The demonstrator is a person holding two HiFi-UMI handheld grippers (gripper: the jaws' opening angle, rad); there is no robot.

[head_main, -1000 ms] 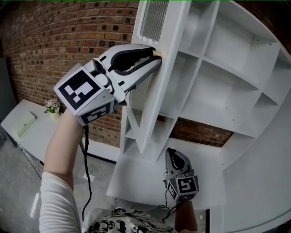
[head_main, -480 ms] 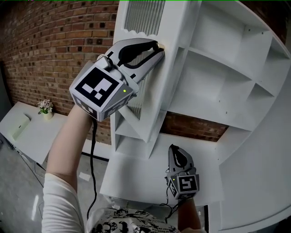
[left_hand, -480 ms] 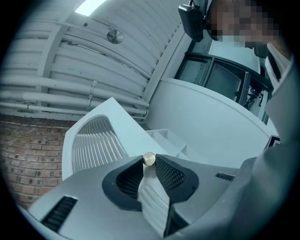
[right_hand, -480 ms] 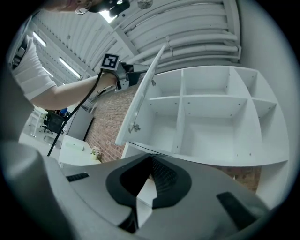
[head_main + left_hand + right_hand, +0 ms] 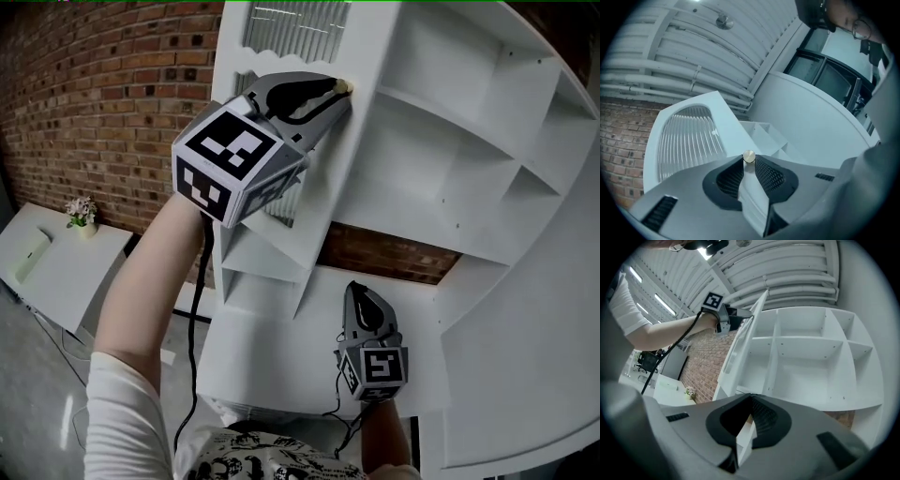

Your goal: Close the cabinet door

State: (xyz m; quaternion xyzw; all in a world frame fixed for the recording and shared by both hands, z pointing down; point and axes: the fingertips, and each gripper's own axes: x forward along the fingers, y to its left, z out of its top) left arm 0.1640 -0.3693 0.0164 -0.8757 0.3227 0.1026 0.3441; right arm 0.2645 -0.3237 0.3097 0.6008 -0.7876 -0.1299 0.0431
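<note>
The white cabinet door [image 5: 367, 42], with its ribbed glass panel [image 5: 689, 140], stands partly open in front of the white shelves [image 5: 450, 159]. My left gripper [image 5: 339, 89] is raised at the door's free edge, just by the small brass knob [image 5: 748, 156]. Its jaws are closing, with the door's edge between the pads [image 5: 768, 174]. My right gripper [image 5: 360, 292] hangs low in front of the cabinet's lower panel [image 5: 272, 347]. It is shut with nothing in it and points at the shelves [image 5: 806, 357].
A brick wall [image 5: 94, 94] runs behind the cabinet on the left. Below it stands a white table [image 5: 56, 272] with a small flower pot [image 5: 80, 208]. A black cable [image 5: 195, 319] hangs from my left gripper along the arm.
My left gripper has moved right with the door's edge, and the door has swung closer to the shelves. The right gripper has barely shifted.
</note>
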